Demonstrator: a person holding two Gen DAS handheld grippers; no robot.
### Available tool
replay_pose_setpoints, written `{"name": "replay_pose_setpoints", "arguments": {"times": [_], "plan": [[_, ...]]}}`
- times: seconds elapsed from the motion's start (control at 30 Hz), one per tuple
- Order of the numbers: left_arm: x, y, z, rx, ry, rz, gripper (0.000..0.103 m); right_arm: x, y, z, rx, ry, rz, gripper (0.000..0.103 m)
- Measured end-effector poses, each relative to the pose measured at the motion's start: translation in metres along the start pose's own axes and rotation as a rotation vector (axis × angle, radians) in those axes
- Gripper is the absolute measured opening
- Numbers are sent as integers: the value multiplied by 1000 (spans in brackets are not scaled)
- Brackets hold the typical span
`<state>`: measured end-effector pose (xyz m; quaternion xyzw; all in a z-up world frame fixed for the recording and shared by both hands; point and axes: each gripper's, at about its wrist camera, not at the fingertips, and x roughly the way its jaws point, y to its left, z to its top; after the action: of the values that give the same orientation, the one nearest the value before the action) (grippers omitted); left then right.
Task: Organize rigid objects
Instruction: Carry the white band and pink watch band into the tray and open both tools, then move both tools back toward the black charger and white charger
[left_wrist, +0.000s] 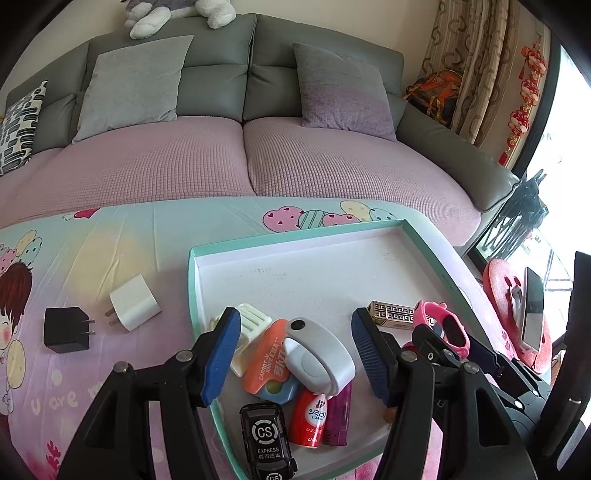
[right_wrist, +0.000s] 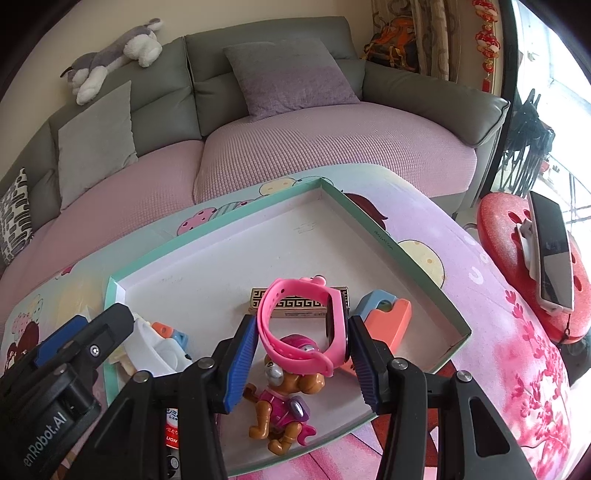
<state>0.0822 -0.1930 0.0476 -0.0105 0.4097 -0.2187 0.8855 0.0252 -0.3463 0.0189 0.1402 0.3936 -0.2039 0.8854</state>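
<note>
A shallow white tray with a teal rim (left_wrist: 295, 243) (right_wrist: 221, 236) lies on the table. My left gripper (left_wrist: 291, 354) is open above a grey wristband (left_wrist: 321, 354) that rests on an orange package (left_wrist: 266, 358) in the tray. My right gripper (right_wrist: 303, 354) is shut on a pink watch (right_wrist: 306, 325) (left_wrist: 448, 326) and holds it over the tray, above a brown toy dog (right_wrist: 284, 406). A gold patterned box (left_wrist: 393, 314) (right_wrist: 295, 304), a red bottle (left_wrist: 308, 417), a purple item (left_wrist: 338, 417) and a black toy car (left_wrist: 266, 439) also lie in the tray.
A white plug (left_wrist: 135, 302) and a black plug (left_wrist: 66, 330) lie on the patterned cloth left of the tray. A red stool (right_wrist: 517, 258) with a phone (right_wrist: 554, 254) stands to the right. A sofa (left_wrist: 240, 155) runs behind the table.
</note>
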Motion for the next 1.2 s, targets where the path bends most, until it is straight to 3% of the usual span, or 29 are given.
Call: {"name": "replay_pose_setpoints", "arguments": {"times": [0.27, 0.43, 0.5, 0.63, 0.9, 1.2], "plan": [[-9, 17, 3, -42, -14, 41, 74, 2, 0, 0, -2, 3, -11, 65], [-15, 37, 5, -91, -23, 81, 77, 3, 0, 1, -3, -1, -18, 86], [-17, 50, 5, -120, -24, 116, 92, 3, 1, 1, -3, -1, -16, 90], [-20, 80, 4, -192, -26, 186, 93, 3, 2, 1, -4, -2, -4, 102], [-16, 139, -10, -349, 21, 339, 93, 5, 12, -1, -24, 5, 7, 103], [-25, 186, -23, -492, 8, 402, 99, -9, 36, 2, -27, -54, 75, 103]]}}
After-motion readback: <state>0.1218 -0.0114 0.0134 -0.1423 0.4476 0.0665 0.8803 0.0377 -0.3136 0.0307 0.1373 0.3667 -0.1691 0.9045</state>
